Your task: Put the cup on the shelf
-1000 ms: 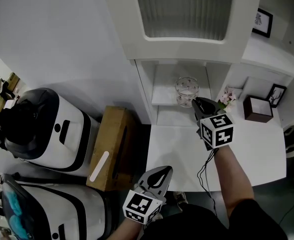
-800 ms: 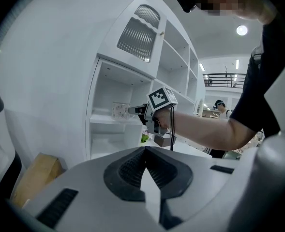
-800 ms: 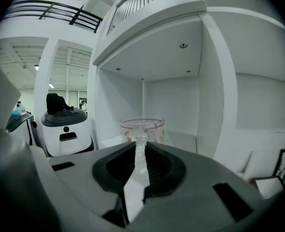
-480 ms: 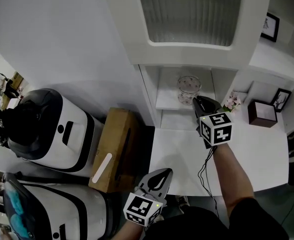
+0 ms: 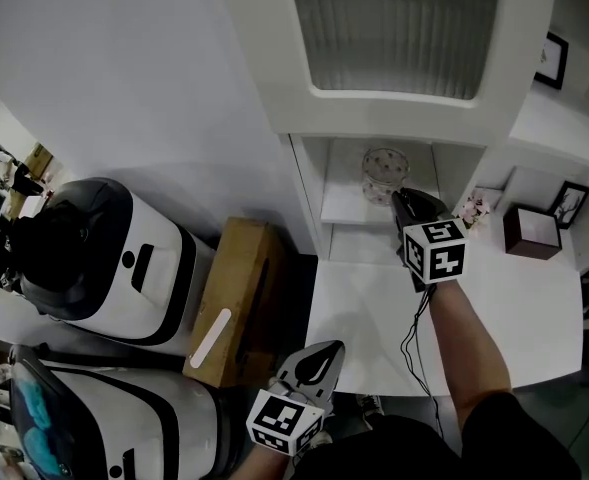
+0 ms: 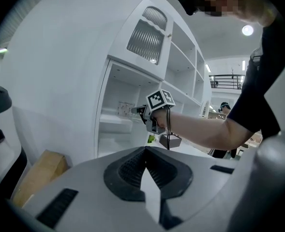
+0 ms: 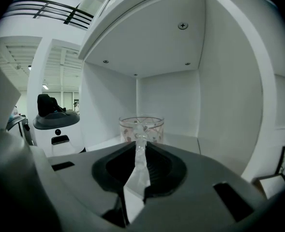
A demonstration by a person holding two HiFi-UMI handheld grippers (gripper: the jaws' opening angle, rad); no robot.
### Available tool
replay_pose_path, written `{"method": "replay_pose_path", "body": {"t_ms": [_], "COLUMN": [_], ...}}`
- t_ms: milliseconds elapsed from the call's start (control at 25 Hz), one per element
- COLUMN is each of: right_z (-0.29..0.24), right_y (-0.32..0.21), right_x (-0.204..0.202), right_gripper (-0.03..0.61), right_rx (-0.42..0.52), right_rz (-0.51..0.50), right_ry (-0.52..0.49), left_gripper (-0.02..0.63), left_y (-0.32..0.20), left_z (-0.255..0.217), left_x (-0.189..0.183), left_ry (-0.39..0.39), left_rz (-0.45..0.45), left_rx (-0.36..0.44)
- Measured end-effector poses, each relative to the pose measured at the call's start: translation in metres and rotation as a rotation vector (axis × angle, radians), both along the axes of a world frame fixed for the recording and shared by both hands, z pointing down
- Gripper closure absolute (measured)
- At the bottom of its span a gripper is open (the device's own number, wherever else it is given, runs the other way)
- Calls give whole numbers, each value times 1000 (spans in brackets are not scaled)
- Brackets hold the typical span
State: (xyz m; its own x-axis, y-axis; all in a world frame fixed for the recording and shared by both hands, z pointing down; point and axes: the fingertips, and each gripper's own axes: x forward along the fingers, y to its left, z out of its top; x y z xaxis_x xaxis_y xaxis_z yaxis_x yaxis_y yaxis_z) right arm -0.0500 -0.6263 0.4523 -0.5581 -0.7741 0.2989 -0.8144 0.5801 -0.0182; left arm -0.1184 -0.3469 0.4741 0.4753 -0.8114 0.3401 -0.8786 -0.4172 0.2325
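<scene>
Since a second ago your right gripper (image 5: 402, 200) has carried the cup (image 5: 382, 168) a little further in over the shelf (image 5: 346, 204), while your left gripper (image 5: 324, 350) has kept its place. Nearest you, that left gripper hangs low, just off the near edge of the table (image 5: 514, 308), its jaws pressed together on nothing. Your left arm is cut off by the bottom of the head view. Left of it lies a wooden box (image 5: 239, 288). Further out, your right gripper reaches across the table to the shelf, its jaws pinching a thin clear part of the cup; whether handle or rim is hard to tell. The cup is glass, pink-patterned and upright, and it looks empty. Its base is hidden behind the jaws in the right gripper view, so whether it rests on the shelf is unclear. At the far right a brown box (image 5: 532, 232) stands on the table; its inside does not show.
</scene>
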Motion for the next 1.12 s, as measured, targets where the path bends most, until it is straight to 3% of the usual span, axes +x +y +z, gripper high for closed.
{"method": "replay_pose_path", "body": {"t_ms": [400, 560, 800, 1120], "right_z": [-1, 0, -10, -20], "right_y": [-3, 5, 31, 92], "right_x": [-1, 3, 25, 36], "right_gripper": [537, 505, 505, 568], "right_rx": [12, 17, 50, 45], "right_rz": [10, 11, 67, 48], "right_ry": [6, -1, -88, -138], "left_gripper": [609, 609, 609, 609], "left_y": [4, 9, 13, 30], "left_z": [-3, 0, -5, -13], "left_x": [-6, -5, -3, -4], "left_ry": [0, 3, 3, 17], "left_rz": [-10, -6, 20, 52], "left_rx": [0, -5, 16, 44]}}
